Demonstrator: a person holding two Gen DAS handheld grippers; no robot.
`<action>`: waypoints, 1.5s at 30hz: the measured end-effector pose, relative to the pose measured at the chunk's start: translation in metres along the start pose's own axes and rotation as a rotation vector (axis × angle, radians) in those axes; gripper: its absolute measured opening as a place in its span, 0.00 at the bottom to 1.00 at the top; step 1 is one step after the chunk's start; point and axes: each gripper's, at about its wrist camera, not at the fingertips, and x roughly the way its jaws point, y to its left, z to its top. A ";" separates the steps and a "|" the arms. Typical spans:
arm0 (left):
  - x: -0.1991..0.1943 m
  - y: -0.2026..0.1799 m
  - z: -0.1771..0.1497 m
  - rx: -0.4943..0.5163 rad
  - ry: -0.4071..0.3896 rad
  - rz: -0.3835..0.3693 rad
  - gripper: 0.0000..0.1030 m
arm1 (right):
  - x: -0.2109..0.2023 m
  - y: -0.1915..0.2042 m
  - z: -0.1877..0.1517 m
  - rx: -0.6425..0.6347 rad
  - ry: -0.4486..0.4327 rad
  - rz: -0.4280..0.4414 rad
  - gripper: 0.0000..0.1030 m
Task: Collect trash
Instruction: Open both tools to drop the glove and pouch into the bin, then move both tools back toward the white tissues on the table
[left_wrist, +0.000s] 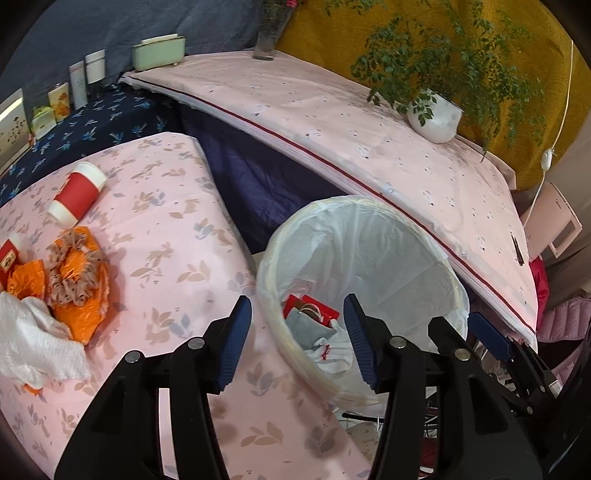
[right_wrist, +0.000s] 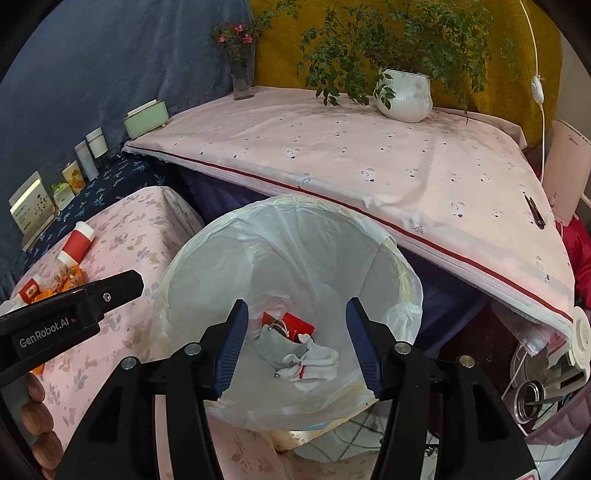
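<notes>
Presently, step in hand: both grippers hang over the bin with nothing in them, so the drop looks finished; the next pick is best made on the pink cloth, one loose item at a time, lifted clear before swinging back over the rim.
Left gripper (left_wrist: 297, 341): blue-padded jaws stand apart, empty, above the near rim of the bin and the edge of the cloth.
Right gripper (right_wrist: 293, 345): jaws likewise apart and empty, centred over the bin mouth.
Bin: round waste bin lined with a thin white plastic bag (right_wrist: 229, 236) stands on the floor between the two pink-covered surfaces.
Bin contents: grey fabric pouch (right_wrist: 273, 345), flat red packet (right_wrist: 297, 325) and white gloves or socks (right_wrist: 314, 363) lie at the bottom, directly below the right jaws; which of the two the white items are cannot be told.
Remaining trash: crumpled orange plastic wrapper (left_wrist: 79, 314), crumpled white paper towel (left_wrist: 33, 343) and red cylindrical cup with white ends (left_wrist: 77, 194) lie on the pink leaf-print tablecloth (left_wrist: 177, 236), well left of the left gripper.
Caution: a beige lace scrunchie (left_wrist: 72, 280) rests on the wrapper and may come up with it.
</notes>
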 end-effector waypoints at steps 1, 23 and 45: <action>-0.003 0.003 -0.001 -0.006 -0.005 0.009 0.48 | -0.001 0.002 -0.001 -0.004 0.000 0.003 0.54; -0.074 0.085 -0.037 -0.142 -0.097 0.178 0.52 | -0.036 0.089 -0.029 -0.131 0.000 0.115 0.59; -0.115 0.197 -0.094 -0.335 -0.087 0.322 0.57 | -0.051 0.190 -0.061 -0.301 0.029 0.216 0.59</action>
